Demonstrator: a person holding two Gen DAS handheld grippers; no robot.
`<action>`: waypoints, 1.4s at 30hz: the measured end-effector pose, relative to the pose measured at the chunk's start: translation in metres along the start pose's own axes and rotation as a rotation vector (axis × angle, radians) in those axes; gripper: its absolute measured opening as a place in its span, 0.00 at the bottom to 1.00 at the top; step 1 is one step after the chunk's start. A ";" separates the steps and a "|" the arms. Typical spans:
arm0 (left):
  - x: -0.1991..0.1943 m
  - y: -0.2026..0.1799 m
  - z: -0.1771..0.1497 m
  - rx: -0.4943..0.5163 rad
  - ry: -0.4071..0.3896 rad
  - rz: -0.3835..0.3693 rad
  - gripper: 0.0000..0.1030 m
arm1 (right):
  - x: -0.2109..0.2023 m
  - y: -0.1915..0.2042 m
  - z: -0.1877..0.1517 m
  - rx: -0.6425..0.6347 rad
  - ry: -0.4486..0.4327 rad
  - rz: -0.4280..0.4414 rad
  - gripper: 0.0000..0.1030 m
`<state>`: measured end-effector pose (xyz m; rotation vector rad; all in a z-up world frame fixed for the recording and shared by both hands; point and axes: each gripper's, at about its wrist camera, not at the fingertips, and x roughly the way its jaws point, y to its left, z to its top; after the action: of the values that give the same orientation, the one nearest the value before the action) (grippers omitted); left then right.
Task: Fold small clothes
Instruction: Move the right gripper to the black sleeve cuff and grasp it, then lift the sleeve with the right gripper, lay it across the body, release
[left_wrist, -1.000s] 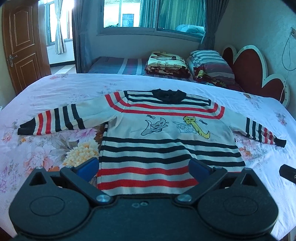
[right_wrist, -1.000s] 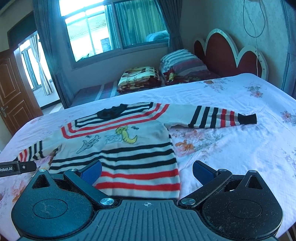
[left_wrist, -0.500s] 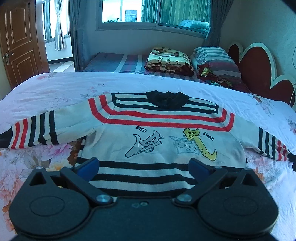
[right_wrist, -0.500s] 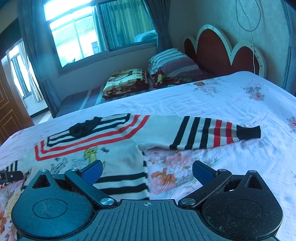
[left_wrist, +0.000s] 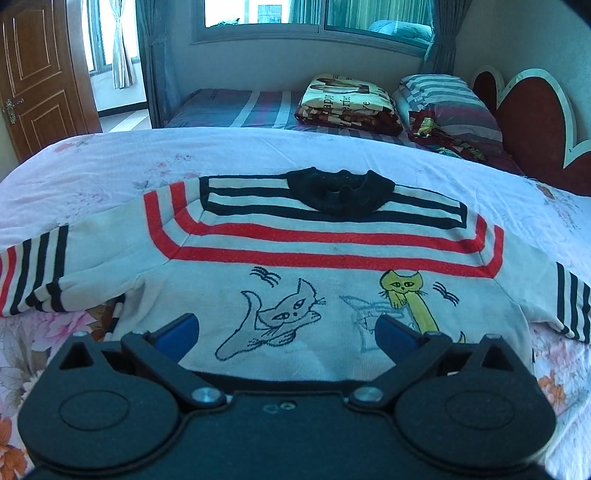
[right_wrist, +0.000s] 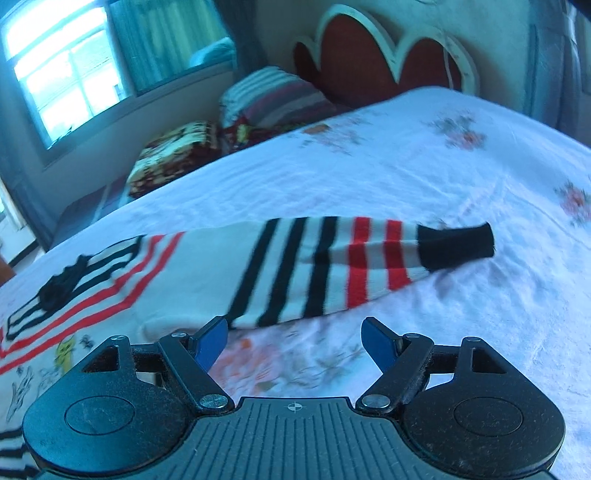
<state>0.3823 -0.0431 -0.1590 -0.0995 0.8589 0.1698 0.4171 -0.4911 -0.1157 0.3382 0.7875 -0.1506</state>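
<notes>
Both grippers hang wide open and empty, the left gripper over the chest of the striped sweater spread flat on the floral bedsheet, the right gripper near its outstretched right sleeve.

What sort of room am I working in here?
A home bedroom, most likely: the sweater lies spread on a floral bedsheet, with a scalloped headboard and a striped pillow beyond.
</notes>
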 end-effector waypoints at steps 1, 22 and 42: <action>0.004 -0.001 0.001 0.003 0.001 0.004 0.99 | 0.006 -0.006 0.002 0.010 0.004 -0.020 0.77; 0.056 -0.006 0.017 0.008 0.035 0.025 0.85 | 0.073 -0.079 0.036 0.242 -0.003 -0.144 0.47; 0.071 -0.009 0.022 0.012 0.066 -0.041 0.55 | 0.055 -0.055 0.054 0.193 -0.145 -0.059 0.08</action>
<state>0.4458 -0.0408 -0.1985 -0.1117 0.9230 0.1233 0.4779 -0.5621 -0.1328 0.4808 0.6413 -0.3047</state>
